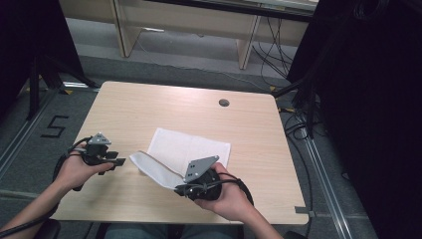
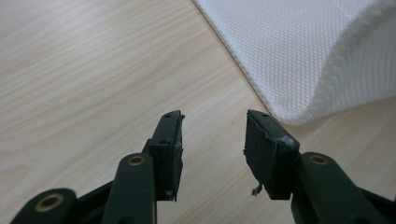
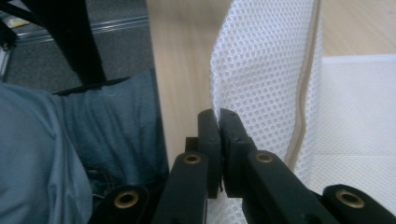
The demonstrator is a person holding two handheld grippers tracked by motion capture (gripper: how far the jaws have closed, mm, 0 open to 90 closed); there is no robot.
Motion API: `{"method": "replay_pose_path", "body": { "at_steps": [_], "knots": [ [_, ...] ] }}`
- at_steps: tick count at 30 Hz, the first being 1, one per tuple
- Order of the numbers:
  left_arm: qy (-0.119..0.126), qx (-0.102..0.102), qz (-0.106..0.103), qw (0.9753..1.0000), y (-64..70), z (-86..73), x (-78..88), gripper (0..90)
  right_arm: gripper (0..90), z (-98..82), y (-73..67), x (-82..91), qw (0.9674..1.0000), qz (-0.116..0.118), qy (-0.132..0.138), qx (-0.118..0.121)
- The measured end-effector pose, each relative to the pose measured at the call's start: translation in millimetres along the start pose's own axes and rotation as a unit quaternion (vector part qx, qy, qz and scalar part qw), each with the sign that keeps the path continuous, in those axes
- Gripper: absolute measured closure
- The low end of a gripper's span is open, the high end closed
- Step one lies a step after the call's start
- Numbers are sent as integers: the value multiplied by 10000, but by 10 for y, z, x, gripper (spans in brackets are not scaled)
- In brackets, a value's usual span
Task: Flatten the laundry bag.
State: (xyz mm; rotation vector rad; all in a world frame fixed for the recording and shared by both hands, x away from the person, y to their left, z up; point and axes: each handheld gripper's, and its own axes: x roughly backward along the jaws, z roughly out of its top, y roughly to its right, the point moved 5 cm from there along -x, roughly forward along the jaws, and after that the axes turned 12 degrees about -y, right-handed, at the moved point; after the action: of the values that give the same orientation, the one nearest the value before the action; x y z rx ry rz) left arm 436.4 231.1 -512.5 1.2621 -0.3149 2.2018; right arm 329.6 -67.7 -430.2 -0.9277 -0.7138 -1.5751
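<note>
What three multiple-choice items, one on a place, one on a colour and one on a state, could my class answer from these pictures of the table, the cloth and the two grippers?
1. Where does the small round hole sit in the table?
A. near its far edge
B. under the cloth
C. at its left corner

2. What colour is the cloth?
A. blue
B. white
C. black

3. How do the jaws of the right gripper stand?
A. wide open
B. shut on nothing
C. shut on the cloth

Answers: 1 A, the hole lies beyond the cloth; 2 B, its mesh is white; 3 C, the jaws pinch a lifted edge, while the left gripper is open.
</note>
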Motion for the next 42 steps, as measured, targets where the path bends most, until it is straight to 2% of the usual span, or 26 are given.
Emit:
{"method": "replay_pose_path", "body": {
  "at_steps": [3, 4, 6, 7, 8, 9, 11, 16, 17, 18, 21, 22, 23, 24, 25, 26, 28, 32, 34, 36, 42],
  "knots": [
    [34, -115, 116, 9999, -49, 13, 44, 557, 893, -6, -32, -22, 10000, 38, -31, 9],
    [126, -47, 130, 9998, -56, 26, 54, 555, 893, -16, -87, -59, 9999, 132, -66, 59],
    [208, 4, 149, 9997, -61, 37, 62, 555, 893, -24, -115, -69, 9998, 180, -102, 4],
    [255, 17, 172, 9995, -65, 43, 69, 555, 893, -28, -131, -94, 9996, 215, -109, 127],
    [334, 46, 161, 9993, -64, 54, 75, 555, 893, -35, -154, -115, 9994, 280, -138, 175],
    [353, 84, 153, 9992, -59, 61, 85, 555, 893, -49, -194, -140, 9991, 362, -200, 123],
    [401, 68, 152, 9991, -54, 71, 93, 555, 894, -72, -221, -196, 9981, 424, -320, 300],
    [614, 122, 125, 9980, -9, 102, 82, 555, 894, -92, -266, -284, 9970, 607, -396, 273],
    [599, 79, 111, 9981, -4, 103, 81, 555, 893, -109, -254, -298, 9969, 544, -495, 276],
    [542, 67, 85, 9985, 9, 104, 78, 555, 893, -108, -247, -321, 9967, 572, -476, 317],
    [634, 60, 70, 9979, 60, 122, 51, 552, 893, -129, -239, -375, 9961, 637, -552, 242],
    [618, 27, 48, 9981, 83, 125, 45, 551, 893, -141, -215, -392, 9963, 560, -596, 273],
    [624, 32, 27, 9980, 101, 129, 39, 550, 893, -145, -218, -410, 9962, 616, -591, 199],
    [592, -59, 7, 9982, 114, 132, 38, 549, 893, -158, -193, -417, 9964, 509, -640, 219],
    [616, -68, -7, 9981, 134, 140, 30, 548, 892, -169, -183, -427, 9962, 526, -669, 203],
    [600, -125, -7, 9981, 147, 144, 27, 547, 892, -177, -191, -434, 9959, 581, -688, 96],
    [586, -147, -18, 9982, 188, 150, 14, 544, 892, -195, -150, -455, 9961, 523, -694, 154],
    [542, -303, -37, 9981, 257, 155, -18, 536, 891, -231, -114, -485, 9960, 541, -709, 24],
    [535, -300, -104, 9981, 294, 165, -35, 531, 890, -247, -91, -497, 9959, 547, -713, -72],
    [515, -403, -93, 9978, 313, 174, -41, 527, 889, -267, -44, -504, 9962, 455, -728, -117],
    [510, -464, -156, 9975, 368, 178, -71, 514, 888, -290, 17, -510, 9966, 315, -707, -268]
  ]
}}
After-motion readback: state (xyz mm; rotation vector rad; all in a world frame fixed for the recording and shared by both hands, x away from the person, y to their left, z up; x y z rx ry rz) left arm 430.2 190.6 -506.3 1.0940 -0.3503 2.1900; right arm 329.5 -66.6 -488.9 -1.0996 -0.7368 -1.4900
